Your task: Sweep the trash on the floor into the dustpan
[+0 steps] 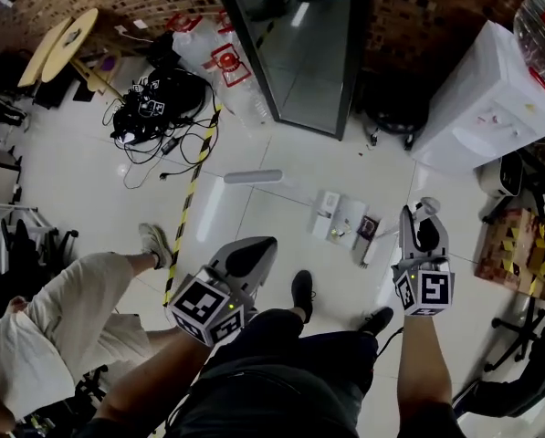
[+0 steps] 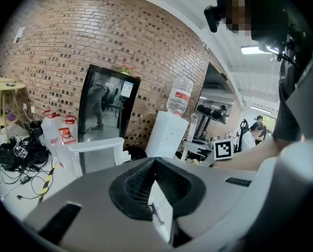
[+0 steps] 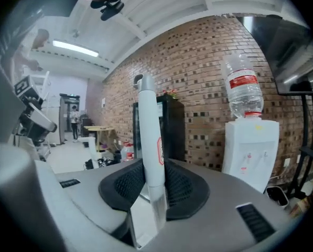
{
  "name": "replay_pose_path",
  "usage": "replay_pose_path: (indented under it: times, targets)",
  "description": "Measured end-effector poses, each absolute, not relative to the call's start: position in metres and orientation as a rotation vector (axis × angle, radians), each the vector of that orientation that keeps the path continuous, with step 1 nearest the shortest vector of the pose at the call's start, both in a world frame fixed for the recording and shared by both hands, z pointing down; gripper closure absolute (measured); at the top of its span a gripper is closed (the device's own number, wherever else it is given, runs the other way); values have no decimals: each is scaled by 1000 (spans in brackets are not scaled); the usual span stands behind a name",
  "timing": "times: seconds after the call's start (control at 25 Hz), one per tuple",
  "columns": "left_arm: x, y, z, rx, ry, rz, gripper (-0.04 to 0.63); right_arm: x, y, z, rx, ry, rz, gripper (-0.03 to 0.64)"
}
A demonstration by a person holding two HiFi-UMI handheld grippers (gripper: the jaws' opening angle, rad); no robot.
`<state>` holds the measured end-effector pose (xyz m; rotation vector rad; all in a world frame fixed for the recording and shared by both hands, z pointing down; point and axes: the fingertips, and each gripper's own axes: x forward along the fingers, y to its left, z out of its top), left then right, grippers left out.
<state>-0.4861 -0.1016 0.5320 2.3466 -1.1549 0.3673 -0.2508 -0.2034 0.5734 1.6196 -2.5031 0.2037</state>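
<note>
We have open white floor in the middle near the trash, but a pile of cables blocks the left, a water cooler and a box block the right, and a black cabinet stands ahead.

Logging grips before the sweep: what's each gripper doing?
Left gripper: shut on a flat white handle, likely the dustpan's.
Right gripper: shut on the broom handle.
</note>
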Motion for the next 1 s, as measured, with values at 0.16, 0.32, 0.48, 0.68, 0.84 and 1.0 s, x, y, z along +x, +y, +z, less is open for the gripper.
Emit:
replay_pose_path:
  times: [0.16,0.32,0.48,0.68,0.84,1.0]
  targets:
    - [-487,-100,527,2357,-1128,373,594,-274,-208,565,1586,-2557,250,506]
    - [-499,-95,520,2356,-1157,349,594,-284,-215,551,1598,-2594,247,508]
    - [-515,-77,524,2333,-1179,340,594,-280,-205,543,1616,-2584,221,509]
    - [-515,-65,524,2329,-1179,314,594,-252,-179,510,1679,-2573,203,509]
    - [-493,-69,501,2354,-1154,255,594,-224,-158,466,1756,-2570,181,509]
    - [-453,-76,464,2412,-1144,181,594,-196,-145,429,1760,-2541,213,509]
